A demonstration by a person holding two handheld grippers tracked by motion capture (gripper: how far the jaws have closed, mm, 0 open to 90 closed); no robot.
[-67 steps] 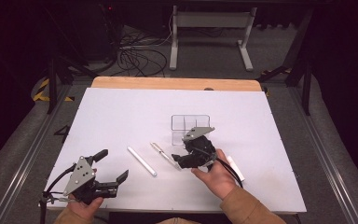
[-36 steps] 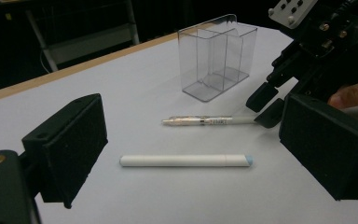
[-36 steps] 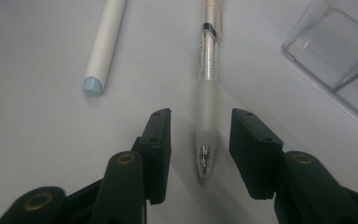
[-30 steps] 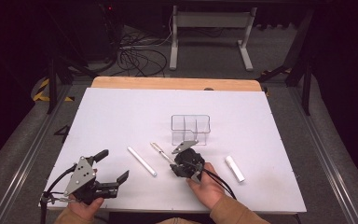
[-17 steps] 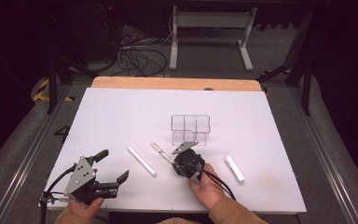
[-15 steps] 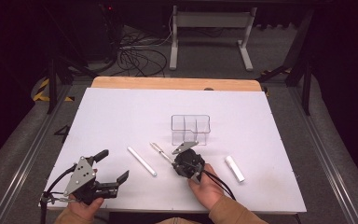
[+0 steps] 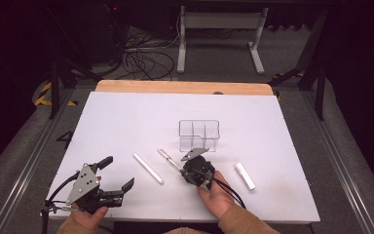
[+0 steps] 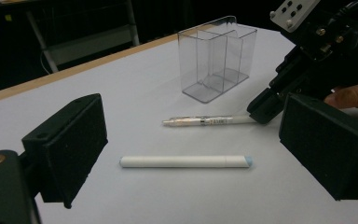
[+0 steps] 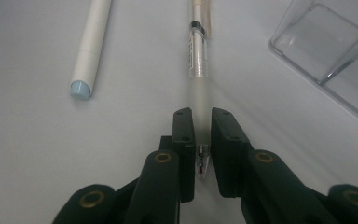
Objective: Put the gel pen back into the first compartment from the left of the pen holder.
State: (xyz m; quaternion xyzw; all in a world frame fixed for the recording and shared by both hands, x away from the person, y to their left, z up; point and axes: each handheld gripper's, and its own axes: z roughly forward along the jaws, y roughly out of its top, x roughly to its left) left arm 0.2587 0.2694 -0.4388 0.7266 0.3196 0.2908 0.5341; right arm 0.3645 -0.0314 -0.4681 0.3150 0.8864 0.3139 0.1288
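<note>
Two black pads of the right gripper [image 9: 201, 140] pinch a slim translucent pen [image 9: 199, 70]; the left gripper [image 8: 191, 158] stands spread beside a clear, empty plastic organizer [image 8: 216, 58].

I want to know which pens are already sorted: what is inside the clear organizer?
The clear organizer looks empty: its see-through dividers show bare floor. The clear pen, pinched by the right gripper, and white marker lie on the table outside it.
</note>
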